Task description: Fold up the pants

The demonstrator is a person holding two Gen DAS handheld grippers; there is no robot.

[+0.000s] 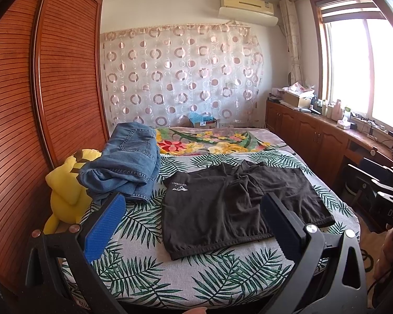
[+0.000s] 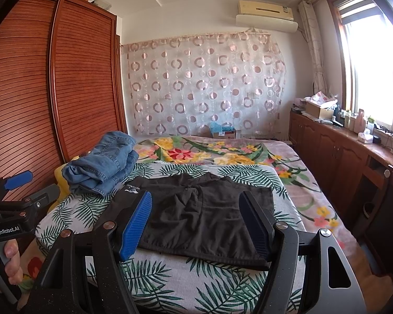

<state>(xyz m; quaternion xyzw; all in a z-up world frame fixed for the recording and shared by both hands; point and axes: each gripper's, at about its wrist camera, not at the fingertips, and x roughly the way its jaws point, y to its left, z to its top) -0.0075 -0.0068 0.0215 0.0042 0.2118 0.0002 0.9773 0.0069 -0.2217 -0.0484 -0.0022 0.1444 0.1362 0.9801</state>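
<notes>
Presently black fabric shorts (image 1: 238, 206) lie flat on leaf-print bed cover (image 1: 212, 274), long axis crosswise, ahead of both. Left gripper (image 1: 194, 225) wide open, empty; right gripper (image 2: 196, 222) likewise, seemingly nearer hem.

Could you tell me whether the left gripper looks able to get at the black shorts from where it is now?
Probably yes. The left gripper is open and points at the black shorts, which lie flat on the leaf-print bedspread. Nothing lies between them; the folded jeans sit off to the left.
</notes>
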